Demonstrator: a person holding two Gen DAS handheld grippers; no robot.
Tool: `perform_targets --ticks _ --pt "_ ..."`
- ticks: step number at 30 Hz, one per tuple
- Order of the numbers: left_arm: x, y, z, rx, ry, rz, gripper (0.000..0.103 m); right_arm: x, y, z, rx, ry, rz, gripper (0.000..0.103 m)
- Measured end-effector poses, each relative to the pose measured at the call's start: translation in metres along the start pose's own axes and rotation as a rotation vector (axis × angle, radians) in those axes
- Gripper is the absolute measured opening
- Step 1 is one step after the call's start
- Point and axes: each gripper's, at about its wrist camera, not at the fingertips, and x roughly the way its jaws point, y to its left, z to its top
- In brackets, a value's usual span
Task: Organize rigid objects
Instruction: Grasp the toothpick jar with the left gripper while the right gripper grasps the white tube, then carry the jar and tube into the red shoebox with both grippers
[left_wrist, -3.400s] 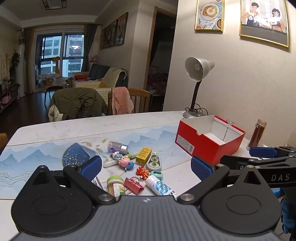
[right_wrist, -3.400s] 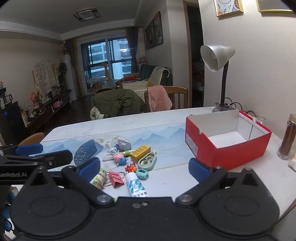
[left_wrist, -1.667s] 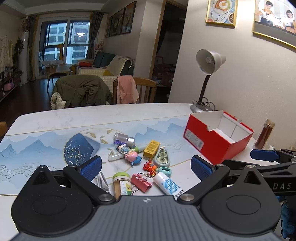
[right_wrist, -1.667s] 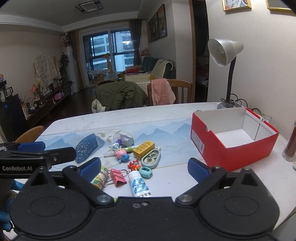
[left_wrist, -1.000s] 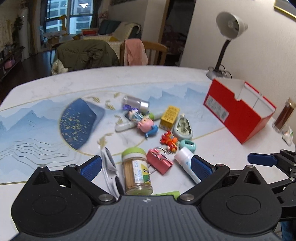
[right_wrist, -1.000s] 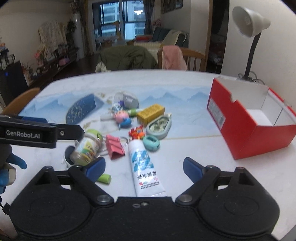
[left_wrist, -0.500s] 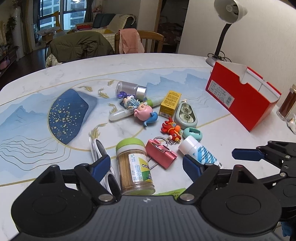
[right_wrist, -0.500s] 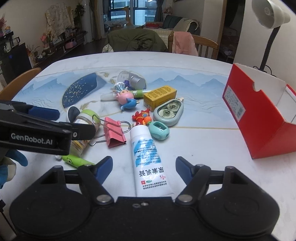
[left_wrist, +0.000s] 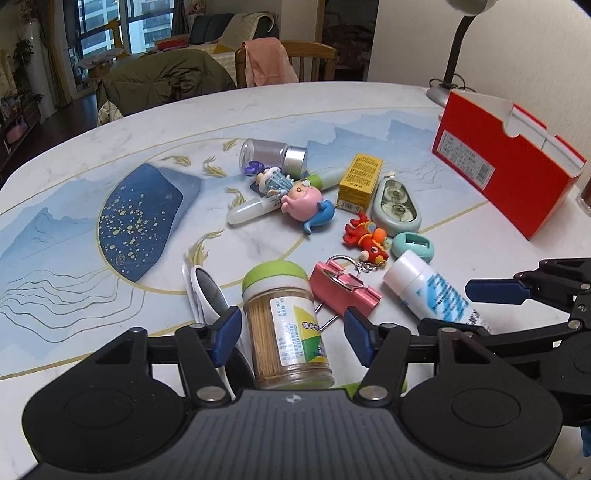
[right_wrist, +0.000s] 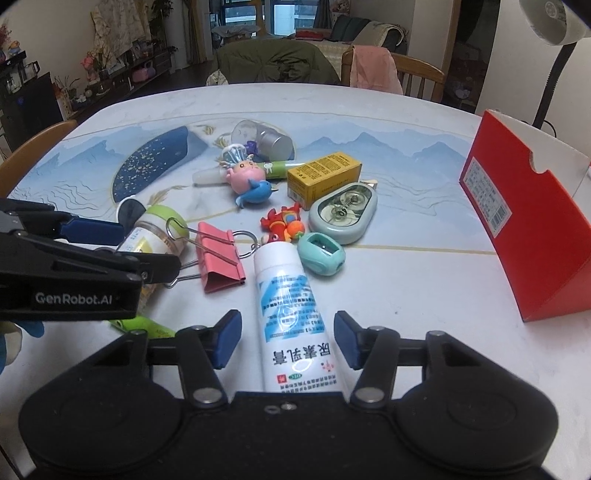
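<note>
Glossy plastic tube (right_wrist: 291, 314), clear jar (left_wrist: 284, 328) — matt cardboard box (right_wrist: 524, 229), metal-wire clip (right_wrist: 218, 254)

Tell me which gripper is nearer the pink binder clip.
Left. The left gripper straddles the toothpick jar touching the pink binder clip; the right gripper straddles the white tube beside it.

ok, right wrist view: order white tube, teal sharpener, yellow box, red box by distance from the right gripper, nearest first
1. white tube, between the closing jaws of the right gripper
2. teal sharpener, just beyond the tube's cap
3. yellow box, farther back, centre
4. red box, far right; yellow versus red is close
</note>
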Motion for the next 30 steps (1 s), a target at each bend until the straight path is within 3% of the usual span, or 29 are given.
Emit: perform_targets --ticks 9,30 --pt "0.01 0.0 0.001 0.004 0.023 0.024 0.044 0.012 -0.002 0.003 -0.009 0.026 0.002 0.042" --pt "-0.029 0.002 0.003 -0.03 0.007 -0.025 0.044 -0.037 -0.016 0.004 0.084 -0.007 0.024 0.038"
